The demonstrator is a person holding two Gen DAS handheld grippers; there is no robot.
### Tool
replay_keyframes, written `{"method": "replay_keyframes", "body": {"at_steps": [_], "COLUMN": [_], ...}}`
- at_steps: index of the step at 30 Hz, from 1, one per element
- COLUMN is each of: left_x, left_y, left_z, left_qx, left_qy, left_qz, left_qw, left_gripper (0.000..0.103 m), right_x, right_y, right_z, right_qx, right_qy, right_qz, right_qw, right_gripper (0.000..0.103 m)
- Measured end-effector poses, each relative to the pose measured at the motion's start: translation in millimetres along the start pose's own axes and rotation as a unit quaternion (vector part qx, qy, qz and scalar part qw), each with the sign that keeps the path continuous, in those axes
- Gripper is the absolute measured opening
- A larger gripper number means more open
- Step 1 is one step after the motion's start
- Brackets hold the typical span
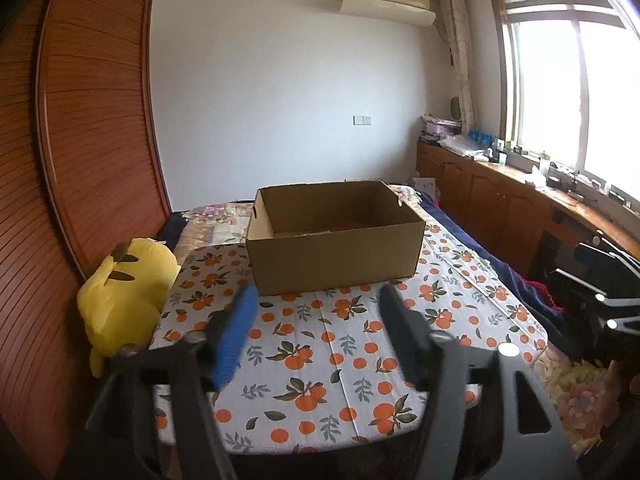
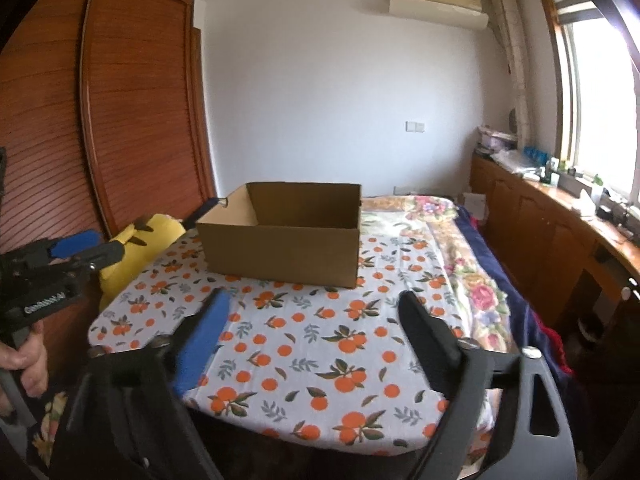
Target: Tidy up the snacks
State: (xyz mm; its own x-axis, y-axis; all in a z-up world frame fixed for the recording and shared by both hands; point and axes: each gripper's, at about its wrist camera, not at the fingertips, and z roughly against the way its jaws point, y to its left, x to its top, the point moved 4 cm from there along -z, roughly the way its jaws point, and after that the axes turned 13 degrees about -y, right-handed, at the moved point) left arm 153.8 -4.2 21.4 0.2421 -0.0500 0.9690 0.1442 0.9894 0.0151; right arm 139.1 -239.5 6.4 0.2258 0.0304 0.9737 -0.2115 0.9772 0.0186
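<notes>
Blue padding lines one finger of each tool, black the other, and both sets of fingers stand wide apart with nothing between them. The left gripper (image 1: pixel 316 300) hovers low over the near edge of the counter (image 1: pixel 320 360) — a board under an orange-print cloth, laid on the bed (image 2: pixel 460 248). The right gripper (image 2: pixel 316 300) hangs beside it at much the same height, empty too.

No snacks lie loose on the cloth in either view. The only sign of them is inside the cardboard box (image 1: pixel 336 256), which sits open-topped toward the far end of the counter: from the left wrist view something reddish shows on its floor, too small to name. From the right wrist view the box interior is hidden by its near wall.

So the task looks either nearly finished or not begun, and the sound move is to check before grasping. Bring one gripper forward and raise it so its camera looks down over the box rim — keeping the fingers spread and clear of the cardboard wall, which is light and would likely slide on the cloth if nudged. The other gripper could brace the box's side if anything has to come out.

A yellow plush toy (image 1: pixel 124 300) sits just off the counter's left edge, beside the wooden wardrobe (image 1: pixel 96 120); neither needs touching.
</notes>
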Motion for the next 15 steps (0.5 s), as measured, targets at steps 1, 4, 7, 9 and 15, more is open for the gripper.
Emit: {"method": "replay_keyframes", "body": {"at_steps": [1, 4, 7, 9, 15], "left_x": [1.5, 5.5, 7.7, 8.1, 3.3], "left_y": [1.3, 1.4, 0.8, 0.0, -2.7], "left_z": [3.9, 14.7, 27.0, 35.8, 55.4], "left_qx": [0.002, 0.021, 0.031, 0.033, 0.046], "left_qy": [-0.006, -0.021, -0.035, -0.041, -0.049], "left_qz": [0.001, -0.013, -0.018, -0.022, -0.044], "left_qw": [1.0000, 0.9995, 0.9988, 0.9984, 0.9968], "left_gripper": [0.071, 0.077, 0.087, 0.094, 0.103], "right_x": [0.4, 1.1, 0.4, 0.1, 3.9], "right_y": [1.4, 3.3, 2.6, 3.2, 5.5], "right_z": [1.6, 5.6, 8.4, 10.0, 23.2], "right_qx": [-0.005, -0.013, -0.016, -0.016, -0.017], "right_qy": [-0.003, -0.010, -0.009, -0.008, -0.019], "right_qz": [0.004, 0.006, 0.001, 0.000, -0.008], "right_qw": [1.000, 1.000, 1.000, 1.000, 1.000], "right_gripper": [0.093, 0.103, 0.103, 0.103, 0.103]}}
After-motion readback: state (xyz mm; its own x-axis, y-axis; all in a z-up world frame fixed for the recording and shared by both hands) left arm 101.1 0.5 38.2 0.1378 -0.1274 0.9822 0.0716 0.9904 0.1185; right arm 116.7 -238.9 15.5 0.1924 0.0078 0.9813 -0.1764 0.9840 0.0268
